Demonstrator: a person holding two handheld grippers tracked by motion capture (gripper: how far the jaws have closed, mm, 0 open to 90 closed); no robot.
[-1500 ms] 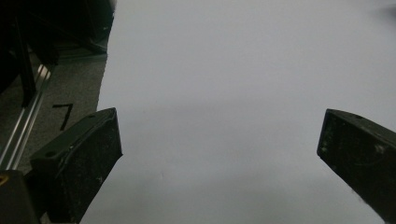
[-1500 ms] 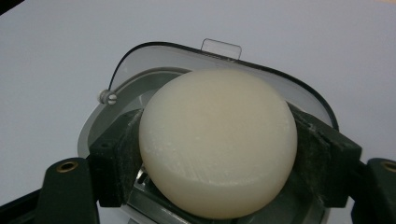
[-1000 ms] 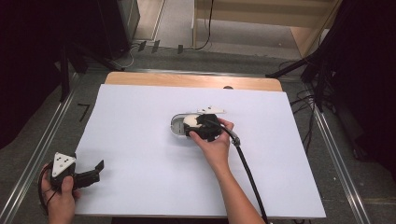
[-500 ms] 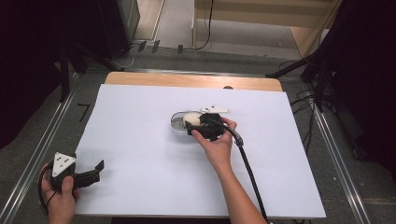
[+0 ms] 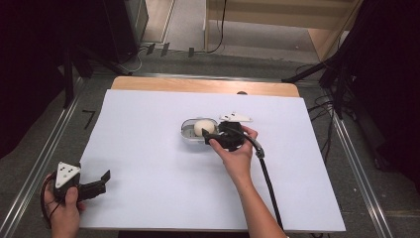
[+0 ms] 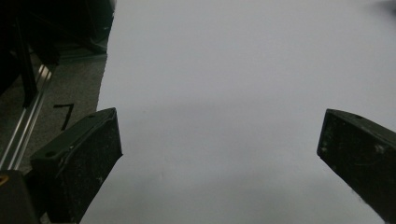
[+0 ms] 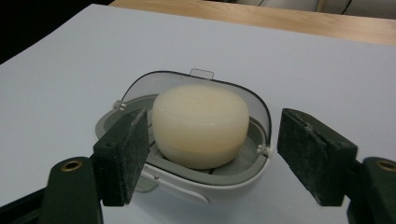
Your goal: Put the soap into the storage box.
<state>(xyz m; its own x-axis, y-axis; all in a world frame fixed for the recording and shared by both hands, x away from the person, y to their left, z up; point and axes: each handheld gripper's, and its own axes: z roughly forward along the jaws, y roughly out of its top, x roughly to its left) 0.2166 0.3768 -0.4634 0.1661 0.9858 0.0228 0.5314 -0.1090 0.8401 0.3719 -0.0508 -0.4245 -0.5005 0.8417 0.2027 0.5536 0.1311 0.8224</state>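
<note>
The right tool (image 7: 212, 154) stands released, its jaws spread to either side of the cream soap bar (image 7: 201, 125) that sits just ahead in the open soap case (image 7: 233, 179) on the white bench (image 5: 148, 163), while the left tool (image 6: 219, 154), also released, hovers well apart over bare bench.

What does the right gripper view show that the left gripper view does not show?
Right gripper view: a cream soap bar sitting in an open soap box, between two open jaws that stand apart from it, and the wooden table edge behind. Left gripper view: the grey floor with a black mark and a metal rail beside the sheet. Both share the white sheet and open black jaws.
</note>
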